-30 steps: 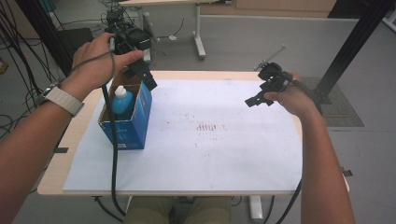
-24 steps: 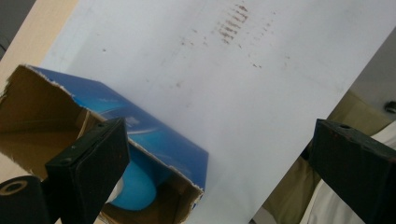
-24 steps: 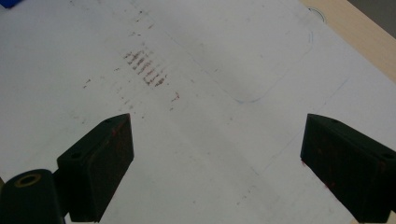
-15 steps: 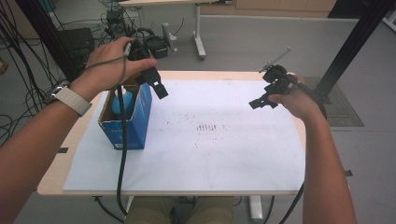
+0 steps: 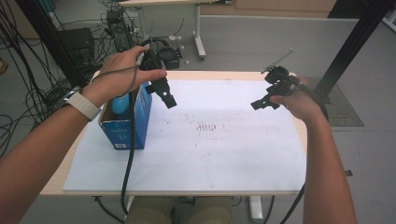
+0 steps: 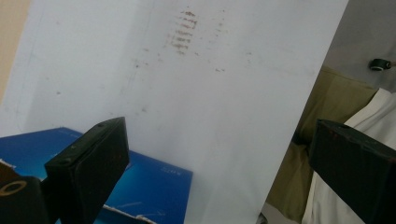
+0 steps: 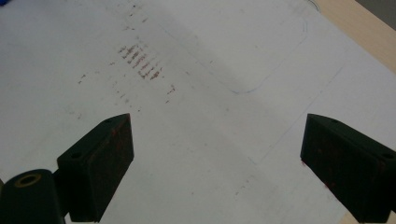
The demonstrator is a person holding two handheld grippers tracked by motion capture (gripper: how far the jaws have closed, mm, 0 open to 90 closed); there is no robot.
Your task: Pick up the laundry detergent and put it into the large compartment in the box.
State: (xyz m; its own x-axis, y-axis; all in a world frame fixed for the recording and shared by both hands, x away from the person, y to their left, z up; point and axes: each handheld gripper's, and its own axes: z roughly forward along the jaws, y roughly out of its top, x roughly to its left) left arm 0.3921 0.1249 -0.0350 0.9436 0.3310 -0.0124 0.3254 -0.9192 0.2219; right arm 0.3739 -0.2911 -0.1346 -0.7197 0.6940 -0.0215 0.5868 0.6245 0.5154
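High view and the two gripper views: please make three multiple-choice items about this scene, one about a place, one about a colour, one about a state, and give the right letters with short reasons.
1. Where does the box stand?
A. near the table's left edge
B. at the table's right edge
C. on the floor

2. What colour is the box?
A. red
B. blue
C. green

3. How do the jaws of the right gripper stand?
A. shut on a pen
B. shut on nothing
C. wide apart, holding nothing

Right letters: 1 A, the high view shows the box on the white sheet at the left, under the left gripper. 2 B, its walls are blue in the high view and the left gripper view. 3 C, the right gripper view shows bare sheet between the jaws.
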